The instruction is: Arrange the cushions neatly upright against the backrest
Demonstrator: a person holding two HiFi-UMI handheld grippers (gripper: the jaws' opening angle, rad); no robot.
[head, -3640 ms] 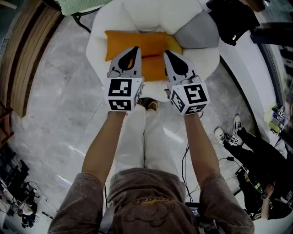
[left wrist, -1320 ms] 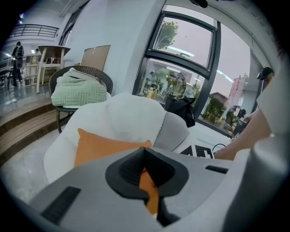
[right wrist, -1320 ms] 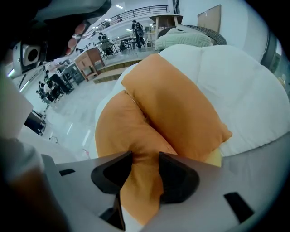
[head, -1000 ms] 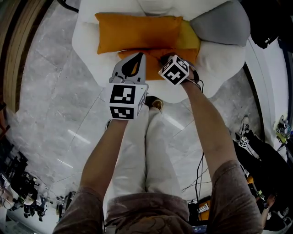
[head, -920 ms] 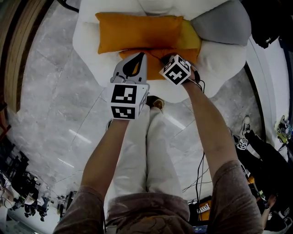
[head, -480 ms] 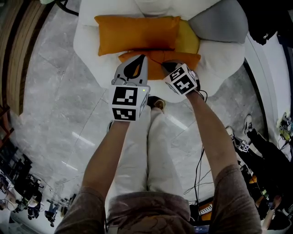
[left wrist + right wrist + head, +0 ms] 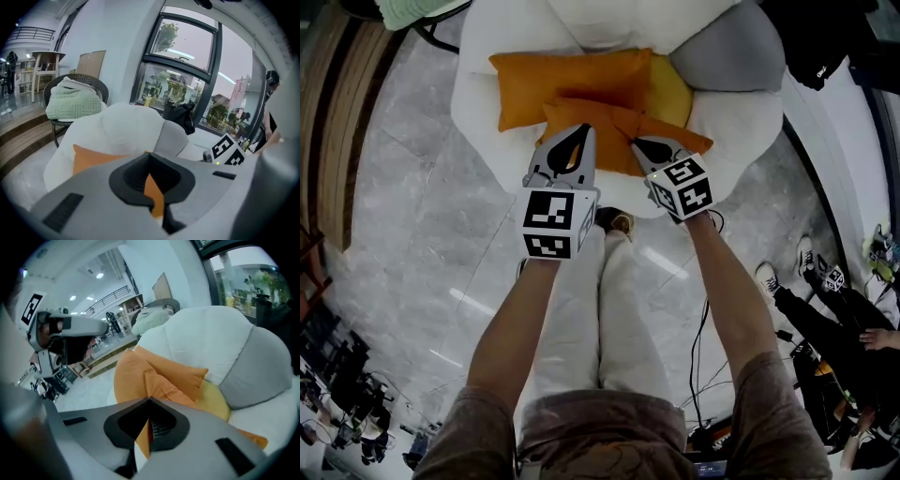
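**Position.** The front orange cushion (image 7: 617,131) is on the seat of the white armchair (image 7: 476,108). It sits ahead of a second orange cushion (image 7: 572,82), which lies along the backrest (image 7: 609,17). A yellow cushion (image 7: 671,86) and a grey cushion (image 7: 733,54) occupy the chair's right side.

**Tools.** The left tool (image 7: 579,133) is closed on the near edge of the front orange cushion, toward its left end. Its own view shows a fold of orange cloth pinched between the jaws. The right tool (image 7: 639,145) is fully closed on the same edge further right, with orange cloth caught between its jaws too.

**Reason for the hold (judgement).** Two grips spaced along one edge let the cushion rise level and swing upright without sagging or twisting. Each grip holds only a thin fold of fabric, so slipping is the likely fault.

**Change.**
- A second ago the front cushion lay flat, and the right tool reached low at its right side with its marker cube tipped over.
- Now both tools stand higher and the near edge is off the seat.
- The cushion's right corner now juts toward the chair's right arm.
- Before that, both tools hovered side by side above the cushion.

**Status.** The front cushion is not yet upright against the backrest.
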